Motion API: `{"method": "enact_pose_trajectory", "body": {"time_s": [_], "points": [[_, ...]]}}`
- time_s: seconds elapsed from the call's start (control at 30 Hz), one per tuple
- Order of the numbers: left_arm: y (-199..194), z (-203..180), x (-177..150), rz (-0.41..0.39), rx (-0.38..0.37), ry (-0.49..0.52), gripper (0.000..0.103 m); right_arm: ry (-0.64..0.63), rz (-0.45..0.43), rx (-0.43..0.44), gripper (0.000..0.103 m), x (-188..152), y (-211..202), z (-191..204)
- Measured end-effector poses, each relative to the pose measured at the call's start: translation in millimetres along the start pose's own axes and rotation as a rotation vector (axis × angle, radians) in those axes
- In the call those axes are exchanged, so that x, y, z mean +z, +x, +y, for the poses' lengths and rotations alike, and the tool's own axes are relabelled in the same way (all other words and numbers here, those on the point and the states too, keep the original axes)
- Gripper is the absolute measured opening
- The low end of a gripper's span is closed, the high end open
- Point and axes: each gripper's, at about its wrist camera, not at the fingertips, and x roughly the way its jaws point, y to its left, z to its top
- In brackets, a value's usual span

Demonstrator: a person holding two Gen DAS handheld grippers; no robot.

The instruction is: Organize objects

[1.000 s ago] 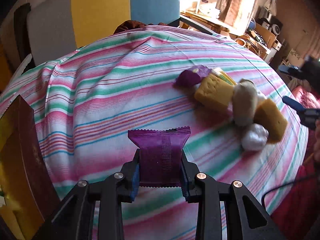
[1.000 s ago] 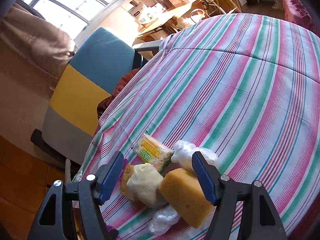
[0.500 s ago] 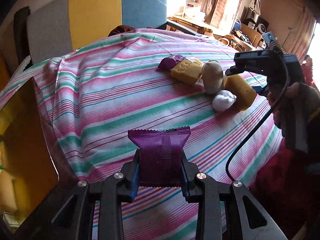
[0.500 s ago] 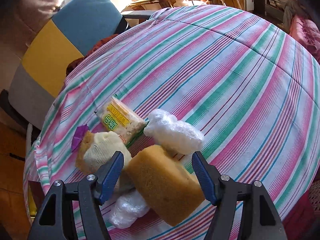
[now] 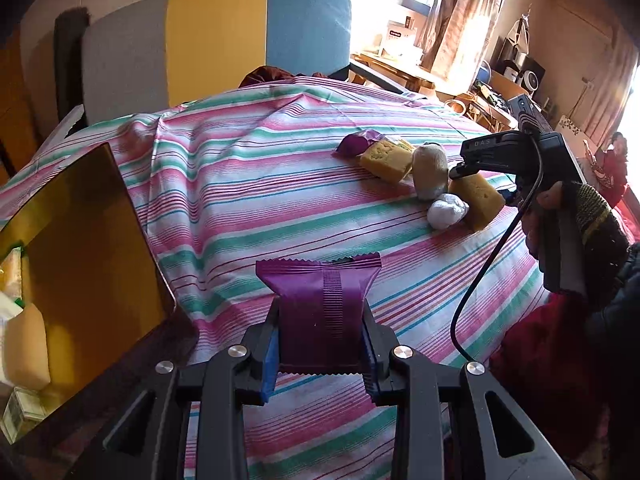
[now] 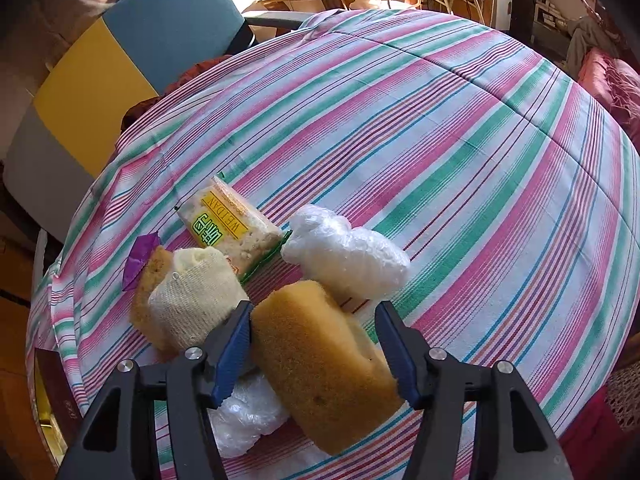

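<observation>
Left gripper grips one purple packet; right gripper, fingers wide, straddles one of two sponges.

Left wrist views the striped table from afar, right wrist closely; both share the sponge

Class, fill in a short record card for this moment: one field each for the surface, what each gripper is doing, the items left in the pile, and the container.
Surface: striped tablecloth
Left gripper: shut on purple packet
Right gripper: open, fingers either side of yellow sponge
Pile: second sponge, cloth roll, cracker packet, two white plastic bundles, small purple wrapper
Container: gold box at table edge, some items inside
</observation>
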Motion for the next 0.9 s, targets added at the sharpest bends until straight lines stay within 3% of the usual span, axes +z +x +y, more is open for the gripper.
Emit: {"method": "enact_pose_trajectory", "body": {"time_s": [0.1, 0.17, 0.23, 0.33, 0.43, 0.5, 0.63, 0.77, 0.9], "points": [[-4.5, 0.7, -2.4, -0.007, -0.007, -0.013, 0.033, 0.034, -0.107, 0.008, 0.064, 1.8, -20.5, -4.3], [-7.0, -0.7, -3.4, -0.013, -0.014, -0.009, 0.033, 0.024, -0.220, 0.078, 0.064, 0.4, -44.8, -2.5], [-10.0, -1.9, -3.8, -0.018, -0.021, -0.005, 0.033, -0.052, -0.256, 0.170, 0.064, -5.5, -57.9, 10.2], [-14.6, -0.4, -3.2, -0.026, -0.019, -0.008, 0.033, -0.179, -0.171, 0.242, 0.056, -11.4, -41.2, 45.2], [-21.3, 4.1, -2.5, -0.040, -0.015, -0.020, 0.033, -0.256, -0.044, 0.158, 0.054, -17.8, -11.6, 65.8], [-24.9, 7.0, -2.4, -0.047, -0.012, -0.030, 0.033, -0.255, 0.022, 0.111, 0.054, -26.4, -2.8, 56.2], [-29.7, 11.6, -3.0, -0.057, -0.007, -0.041, 0.033, -0.250, 0.051, 0.088, 0.054, -30.3, 0.0, 48.2], [-33.0, 16.4, -2.7, -0.063, -0.006, -0.056, 0.033, -0.327, 0.063, 0.032, 0.058, -38.3, 0.1, 58.1], [-40.1, 22.9, -1.1, -0.082, -0.001, -0.067, 0.034, -0.382, 0.108, 0.042, 0.061, -41.5, -9.1, 66.8]]}}
